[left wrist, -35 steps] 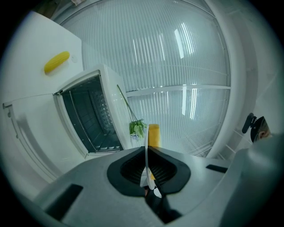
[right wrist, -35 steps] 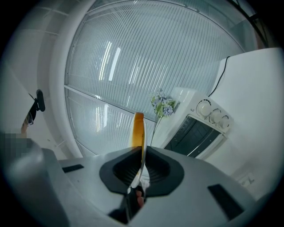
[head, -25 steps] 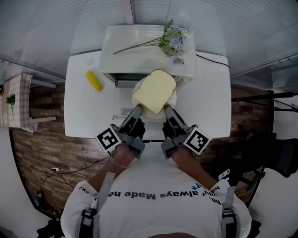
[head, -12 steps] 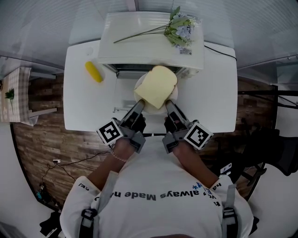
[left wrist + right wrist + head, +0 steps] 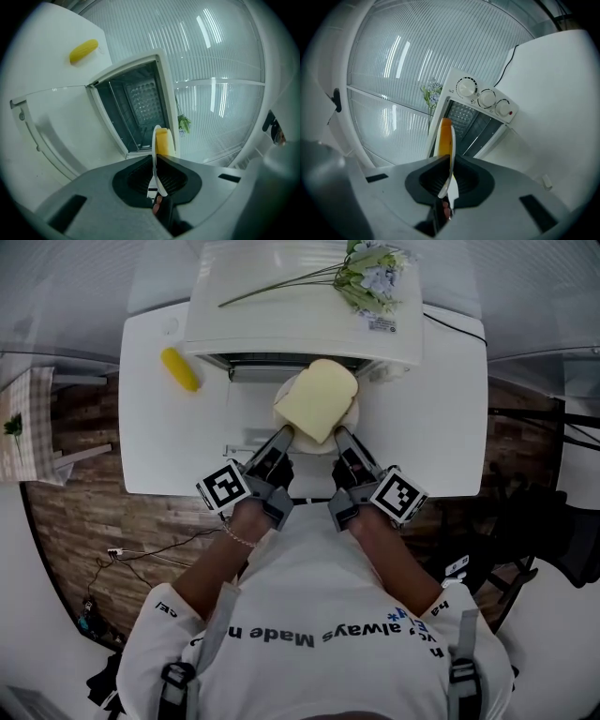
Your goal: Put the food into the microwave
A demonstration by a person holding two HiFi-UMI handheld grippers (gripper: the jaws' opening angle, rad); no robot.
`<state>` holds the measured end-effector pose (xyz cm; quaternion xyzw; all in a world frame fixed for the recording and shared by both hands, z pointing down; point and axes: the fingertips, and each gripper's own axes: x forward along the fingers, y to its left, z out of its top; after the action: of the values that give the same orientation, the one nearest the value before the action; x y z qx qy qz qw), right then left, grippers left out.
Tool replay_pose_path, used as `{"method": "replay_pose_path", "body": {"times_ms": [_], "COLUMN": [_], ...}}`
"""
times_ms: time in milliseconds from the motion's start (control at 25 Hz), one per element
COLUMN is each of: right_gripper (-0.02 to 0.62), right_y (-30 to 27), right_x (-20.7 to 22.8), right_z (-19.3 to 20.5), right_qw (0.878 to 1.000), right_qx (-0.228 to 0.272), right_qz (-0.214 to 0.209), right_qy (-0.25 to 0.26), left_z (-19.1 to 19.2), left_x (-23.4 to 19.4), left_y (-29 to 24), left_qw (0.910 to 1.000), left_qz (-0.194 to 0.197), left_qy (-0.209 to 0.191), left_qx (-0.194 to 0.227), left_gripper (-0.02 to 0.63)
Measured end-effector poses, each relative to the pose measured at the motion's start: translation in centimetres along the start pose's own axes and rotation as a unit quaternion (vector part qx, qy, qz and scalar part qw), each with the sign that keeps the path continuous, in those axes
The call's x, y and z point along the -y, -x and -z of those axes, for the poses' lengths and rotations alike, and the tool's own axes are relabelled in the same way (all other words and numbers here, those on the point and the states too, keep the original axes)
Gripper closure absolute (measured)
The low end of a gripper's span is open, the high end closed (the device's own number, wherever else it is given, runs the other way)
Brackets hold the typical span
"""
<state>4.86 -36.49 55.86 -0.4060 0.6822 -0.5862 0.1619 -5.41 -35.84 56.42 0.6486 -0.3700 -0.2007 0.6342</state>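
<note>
a white table (image 5: 431, 427) stands on a wood-pattern floor, with a ribbed translucent wall behind it. at the table's far edge sits a white microwave (image 5: 281, 324) with a spray of flowers (image 5: 370, 277) lying on top. its door (image 5: 248, 418) is folded down flat towards the person. a yellow corn cob (image 5: 179, 368) lies on the table to the left of the microwave.

a white plate (image 5: 314, 440) carrying a slice of bread (image 5: 319, 399) is held up just in front of the microwave's opening, over the lowered door. the left gripper (image 5: 281, 439) is pinched on the plate's near left rim and the right gripper (image 5: 339, 439) on its near right rim. each gripper view shows the thin plate edge clamped between nearly closed jaws, with the dark cavity straight ahead.

this looks like the carrying-in step: the food is at the mouth of the microwave but not yet inside. the next move probably calls for both grippers to go forward together with the plate kept level, so the bread does not slide. the plate would need to pass over the door and under the top of the opening, then be set on the cavity floor before either grip lets go. uneven motion between the two sides could tip the plate.
</note>
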Motion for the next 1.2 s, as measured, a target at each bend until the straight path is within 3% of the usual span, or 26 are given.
{"method": "replay_pose_path", "body": {"times_ms": [200,600,1200], "right_gripper": [0.571,0.571,0.571], "right_y": [-1.3,-4.5,-9.3], "right_x": [2.1,5.0,9.2], "right_z": [-0.1,-1.2,-2.4], "right_qw": [1.000,0.999,0.998], "right_qx": [-0.005,-0.003,-0.004], "right_qz": [0.019,0.033,0.061], "right_qy": [-0.006,-0.013,-0.030], "left_z": [-0.5,-2.6,-5.7], "left_x": [-1.8,-5.2,-9.1], "left_y": [-1.1,-3.6,-7.7], "left_qw": [0.9999,0.9994,0.9992], "left_qz": [-0.006,-0.029,-0.038], "left_qy": [0.010,-0.018,-0.013], "left_qx": [0.003,0.001,0.003], "left_gripper": [0.586,0.586,0.586]}}
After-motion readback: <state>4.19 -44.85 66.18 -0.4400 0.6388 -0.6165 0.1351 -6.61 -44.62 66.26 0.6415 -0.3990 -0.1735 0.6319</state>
